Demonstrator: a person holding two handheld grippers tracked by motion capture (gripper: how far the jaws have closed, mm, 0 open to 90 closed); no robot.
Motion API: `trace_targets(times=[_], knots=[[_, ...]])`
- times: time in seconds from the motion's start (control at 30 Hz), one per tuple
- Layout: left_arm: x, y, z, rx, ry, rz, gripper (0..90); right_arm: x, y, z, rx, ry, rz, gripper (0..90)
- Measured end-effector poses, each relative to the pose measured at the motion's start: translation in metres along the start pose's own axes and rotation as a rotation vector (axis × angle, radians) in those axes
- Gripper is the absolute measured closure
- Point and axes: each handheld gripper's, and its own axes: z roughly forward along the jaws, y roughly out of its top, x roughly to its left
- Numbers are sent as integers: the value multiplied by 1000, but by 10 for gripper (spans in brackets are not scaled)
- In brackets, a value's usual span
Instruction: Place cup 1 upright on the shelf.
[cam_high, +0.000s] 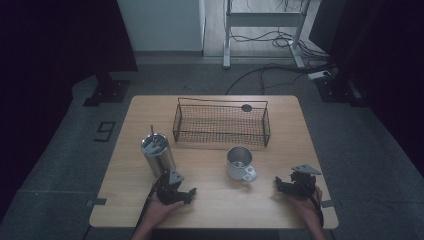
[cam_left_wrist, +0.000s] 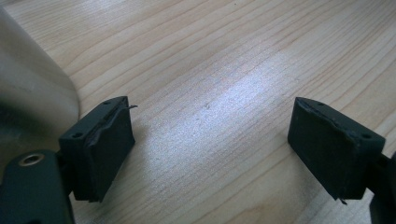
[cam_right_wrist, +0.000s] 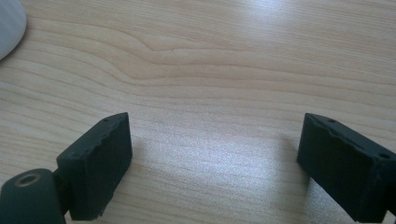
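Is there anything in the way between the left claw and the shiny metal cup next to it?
No, nothing visible. The left claw sits just in front of the steel tumbler, its jaws apart over bare table. The tumbler's wall shows right beside its left jaw in the left gripper view.

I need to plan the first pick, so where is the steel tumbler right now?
In the high view the steel tumbler stands upright on the table's left side, just beyond the left gripper, left of the mug and in front of the wire basket's left end.
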Motion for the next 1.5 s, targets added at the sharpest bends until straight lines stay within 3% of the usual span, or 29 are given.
trace_targets(times=[0.73,0.9,1.13,1.5], knots=[[0,-1,-1,-7,-4,-10,152,0,0,-1,-4,-4,2,123],[-3,-2,-5,-26,-9,7,154,0,0,-1,-3,-2,4,124],[3,2,-25,-86,-29,-25,160,0,0,-1,-3,-3,4,124],[9,6,-52,-128,-53,-27,152,0,0,-1,-3,-3,4,124]])
